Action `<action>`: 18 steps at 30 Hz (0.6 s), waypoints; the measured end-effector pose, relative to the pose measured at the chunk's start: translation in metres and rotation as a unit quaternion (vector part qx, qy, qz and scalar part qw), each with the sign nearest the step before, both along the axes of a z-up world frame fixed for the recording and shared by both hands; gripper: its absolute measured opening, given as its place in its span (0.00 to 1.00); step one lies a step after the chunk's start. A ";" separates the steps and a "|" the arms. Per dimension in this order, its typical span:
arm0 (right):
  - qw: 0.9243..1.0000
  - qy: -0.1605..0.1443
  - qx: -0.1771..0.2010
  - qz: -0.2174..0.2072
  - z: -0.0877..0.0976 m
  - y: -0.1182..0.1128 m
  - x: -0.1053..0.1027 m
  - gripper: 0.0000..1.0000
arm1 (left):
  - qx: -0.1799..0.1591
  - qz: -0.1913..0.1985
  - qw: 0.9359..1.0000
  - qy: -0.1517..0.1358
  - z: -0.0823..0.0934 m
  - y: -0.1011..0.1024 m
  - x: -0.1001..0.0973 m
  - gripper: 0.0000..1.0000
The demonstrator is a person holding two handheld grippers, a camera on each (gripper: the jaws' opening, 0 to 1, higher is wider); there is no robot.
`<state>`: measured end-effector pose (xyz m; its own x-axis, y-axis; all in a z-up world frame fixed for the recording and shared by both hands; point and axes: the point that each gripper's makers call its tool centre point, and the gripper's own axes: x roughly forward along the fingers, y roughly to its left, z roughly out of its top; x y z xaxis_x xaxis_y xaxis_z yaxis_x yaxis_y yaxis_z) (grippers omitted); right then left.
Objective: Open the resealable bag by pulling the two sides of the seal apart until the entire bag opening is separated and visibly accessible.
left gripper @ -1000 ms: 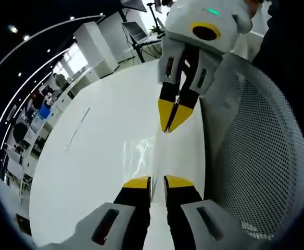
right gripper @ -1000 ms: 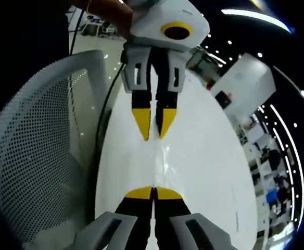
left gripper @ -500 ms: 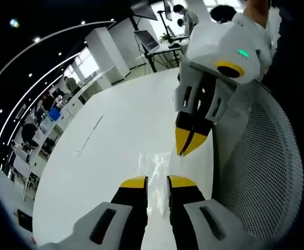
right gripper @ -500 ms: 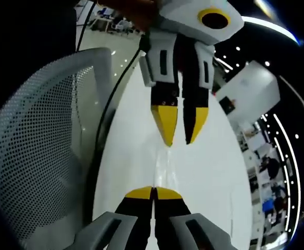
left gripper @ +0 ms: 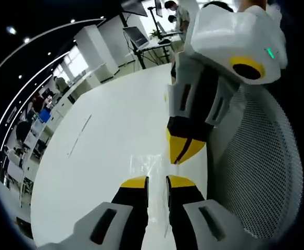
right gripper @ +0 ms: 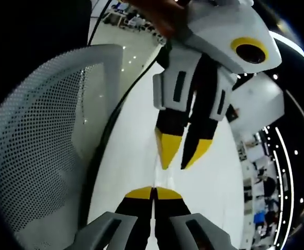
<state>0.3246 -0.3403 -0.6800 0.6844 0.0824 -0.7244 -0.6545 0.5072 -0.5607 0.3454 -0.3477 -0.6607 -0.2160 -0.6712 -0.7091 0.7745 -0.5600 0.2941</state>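
Spread wide across the left gripper view from nine o'clock to centre: a white tabletop, glossy, with an office of desks and windows curving beyond it at ten and eleven o'clock. Lay flat on that surface, just below centre: the clear resealable bag, hard to trace against the white, its near edge running in between the yellow tips of the left claw at six o'clock. Stood slightly apart, those tips, a narrow gap between them with the film in it; whether truly pinched, could not tell. Hung down from one o'clock: the right claw, its yellow tips drawn nearly together over the bag's far edge. Curved along the three o'clock side: a white mesh chair back. In the right gripper view, appeared at nine o'clock: the same mesh chair back; at six o'clock, the right claw, tips pressed together, anything between them too thin to make out; from twelve o'clock toward centre, the left claw, tips a little parted.
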 end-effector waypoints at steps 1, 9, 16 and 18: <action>1.000 0.000 0.001 0.000 0.000 0.000 0.000 0.00 | 0.006 0.001 1.000 0.002 -0.002 0.001 0.000 0.09; 1.000 0.000 0.011 0.006 0.001 0.005 -0.001 0.00 | 0.056 0.005 0.998 -0.024 -0.024 0.006 0.010 0.10; 1.000 0.004 0.016 -0.003 0.000 0.004 -0.001 0.00 | 0.068 0.011 0.998 -0.012 -0.029 0.006 0.006 0.00; 1.000 0.009 0.017 -0.004 -0.003 0.004 -0.001 0.00 | 0.072 0.015 0.997 -0.011 -0.031 0.006 0.007 0.00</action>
